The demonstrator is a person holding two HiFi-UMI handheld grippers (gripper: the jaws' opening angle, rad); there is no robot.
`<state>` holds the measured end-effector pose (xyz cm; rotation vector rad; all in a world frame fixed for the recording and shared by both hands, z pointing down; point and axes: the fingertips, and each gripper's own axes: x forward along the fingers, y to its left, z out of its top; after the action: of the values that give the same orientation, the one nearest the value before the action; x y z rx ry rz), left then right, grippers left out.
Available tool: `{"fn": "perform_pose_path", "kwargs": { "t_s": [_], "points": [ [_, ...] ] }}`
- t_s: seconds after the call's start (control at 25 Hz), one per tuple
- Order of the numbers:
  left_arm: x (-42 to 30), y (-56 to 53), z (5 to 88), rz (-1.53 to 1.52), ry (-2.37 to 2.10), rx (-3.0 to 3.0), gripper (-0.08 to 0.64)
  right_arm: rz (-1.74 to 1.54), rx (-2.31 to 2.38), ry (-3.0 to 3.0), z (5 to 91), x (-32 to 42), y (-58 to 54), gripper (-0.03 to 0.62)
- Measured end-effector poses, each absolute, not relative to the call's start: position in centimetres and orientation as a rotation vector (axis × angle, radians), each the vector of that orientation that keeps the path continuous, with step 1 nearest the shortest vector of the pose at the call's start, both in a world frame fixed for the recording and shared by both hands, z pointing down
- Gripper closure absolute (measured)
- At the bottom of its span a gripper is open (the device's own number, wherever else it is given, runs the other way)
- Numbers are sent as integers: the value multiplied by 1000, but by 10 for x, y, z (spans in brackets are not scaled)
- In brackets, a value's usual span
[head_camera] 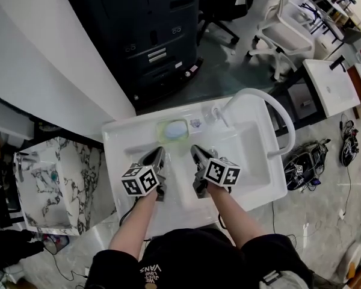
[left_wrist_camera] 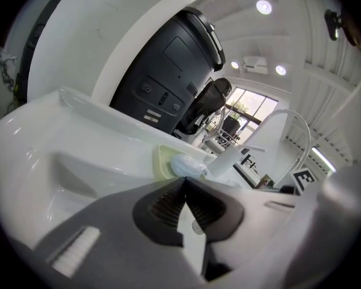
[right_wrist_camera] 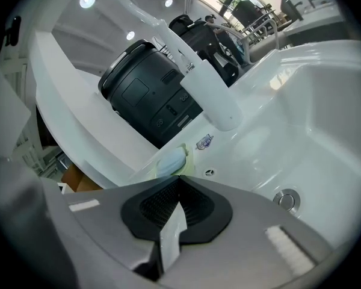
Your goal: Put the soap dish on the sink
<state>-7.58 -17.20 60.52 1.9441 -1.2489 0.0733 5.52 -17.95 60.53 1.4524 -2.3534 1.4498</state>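
Observation:
A pale green soap dish (head_camera: pixel 172 130) with a light blue soap in it rests on the back ledge of the white sink (head_camera: pixel 123 138), left of the tap. It also shows in the left gripper view as the soap dish (left_wrist_camera: pixel 166 162) and in the right gripper view as the soap dish (right_wrist_camera: pixel 174 159). My left gripper (head_camera: pixel 158 153) hovers over the basin's left side, shut and empty. My right gripper (head_camera: pixel 195 151) hangs beside it, over the basin's middle, also shut with nothing held. Both point toward the dish and stay short of it.
A white tap (head_camera: pixel 224 112) with an arched white hose (head_camera: pixel 283 116) stands at the sink's back right. A drain (right_wrist_camera: pixel 287 198) lies in the basin. A large black machine (head_camera: pixel 150 35) stands behind the sink. A marbled basin (head_camera: pixel 54 179) is on the left, office chairs (head_camera: pixel 283 26) are far right.

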Motion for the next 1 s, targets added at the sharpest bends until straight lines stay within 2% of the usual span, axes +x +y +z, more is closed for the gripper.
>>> {"fn": "perform_pose_path", "kwargs": {
  "t_s": [1.0],
  "points": [
    [-66,-94,523,21,-1059,2241,508,1079,1679,-2472,522,52,-73,589]
  ]
}}
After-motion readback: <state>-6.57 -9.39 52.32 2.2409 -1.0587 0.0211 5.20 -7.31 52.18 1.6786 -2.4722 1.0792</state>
